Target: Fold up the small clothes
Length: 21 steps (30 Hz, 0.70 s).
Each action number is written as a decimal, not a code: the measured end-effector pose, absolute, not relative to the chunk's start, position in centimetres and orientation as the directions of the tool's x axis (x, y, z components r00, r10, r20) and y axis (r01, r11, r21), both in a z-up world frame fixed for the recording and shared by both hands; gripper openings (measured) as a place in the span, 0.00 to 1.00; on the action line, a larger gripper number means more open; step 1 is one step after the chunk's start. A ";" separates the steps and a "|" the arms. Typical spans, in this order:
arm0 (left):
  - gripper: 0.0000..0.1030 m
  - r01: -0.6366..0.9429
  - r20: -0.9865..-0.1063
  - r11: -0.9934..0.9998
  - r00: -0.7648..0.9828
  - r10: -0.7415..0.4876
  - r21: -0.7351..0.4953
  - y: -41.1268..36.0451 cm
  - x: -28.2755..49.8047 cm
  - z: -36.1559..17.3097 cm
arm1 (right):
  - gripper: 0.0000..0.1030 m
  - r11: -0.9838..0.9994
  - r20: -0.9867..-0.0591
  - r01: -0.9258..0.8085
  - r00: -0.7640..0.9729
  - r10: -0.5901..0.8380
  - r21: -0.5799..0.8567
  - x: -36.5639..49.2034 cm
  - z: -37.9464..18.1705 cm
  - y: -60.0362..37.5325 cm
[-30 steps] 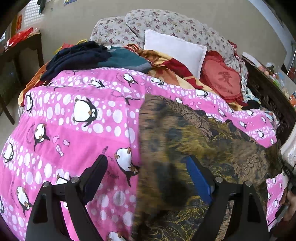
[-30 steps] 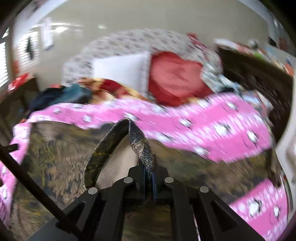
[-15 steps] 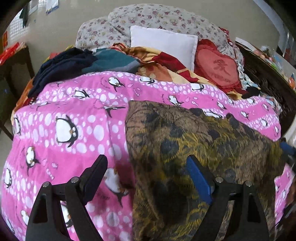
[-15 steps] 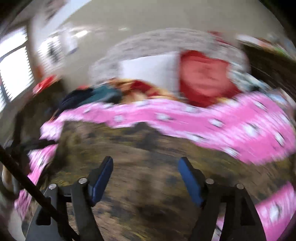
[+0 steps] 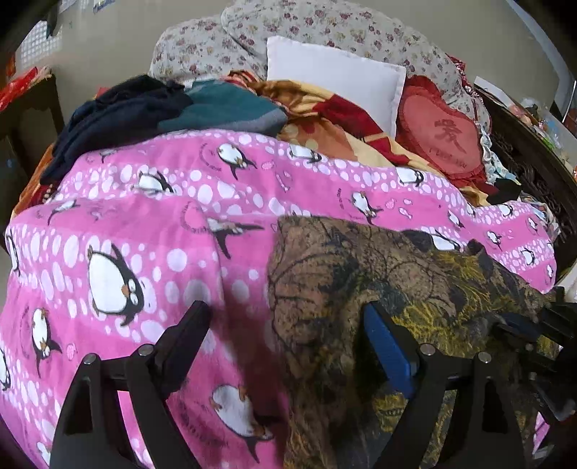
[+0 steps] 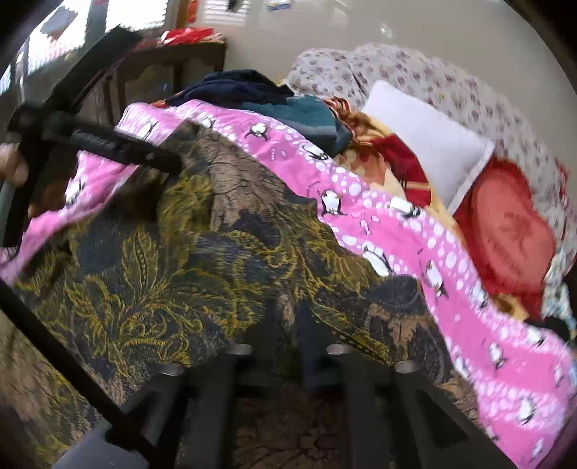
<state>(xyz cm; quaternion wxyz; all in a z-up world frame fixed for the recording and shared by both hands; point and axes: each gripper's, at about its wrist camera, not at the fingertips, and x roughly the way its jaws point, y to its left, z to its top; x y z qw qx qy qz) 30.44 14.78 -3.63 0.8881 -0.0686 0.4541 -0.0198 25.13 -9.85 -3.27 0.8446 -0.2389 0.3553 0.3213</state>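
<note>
A brown and dark garment with yellow leaf patterns (image 5: 360, 288) lies spread on the pink penguin blanket (image 5: 162, 216). My left gripper (image 5: 288, 324) is open, hovering over the garment's left edge, its blue-padded finger above the cloth. In the right wrist view the garment (image 6: 198, 252) fills the middle and my right gripper (image 6: 288, 324) has its jaws close together on the garment's near edge; the frame is blurred. The left gripper also shows in the right wrist view (image 6: 108, 148) at the garment's far corner.
A pile of dark blue and teal clothes (image 5: 162, 104) lies at the far left of the bed. A white pillow (image 5: 335, 79), a red heart cushion (image 5: 443, 133) and a floral quilt (image 5: 324, 29) lie behind. A dark wooden bed frame (image 5: 533, 173) stands right, a dark table (image 6: 162, 68) left.
My right gripper let go of the garment's folded edge, opened, moved down and shut again at the near edge. The garment now lies flatter. My left gripper stayed open and shifted slightly.
</note>
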 end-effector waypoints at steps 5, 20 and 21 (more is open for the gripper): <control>0.28 -0.018 -0.771 0.981 0.620 -0.142 -0.195 16.3 31.1 -2.5 | 0.04 0.720 -0.671 -0.670 0.619 0.408 -0.180 25.3 0.0 -9.4; 0.50 -0.100 -0.762 0.976 0.642 -0.086 -0.195 18.6 29.9 -1.1 | 0.70 0.854 -0.705 -0.512 0.641 0.304 -0.097 26.9 0.0 -11.8; 0.52 -0.093 -0.759 0.974 0.643 -0.100 -0.207 18.5 29.5 -0.8 | 0.72 0.861 -0.698 -0.496 0.656 0.287 -0.112 26.1 0.5 -13.0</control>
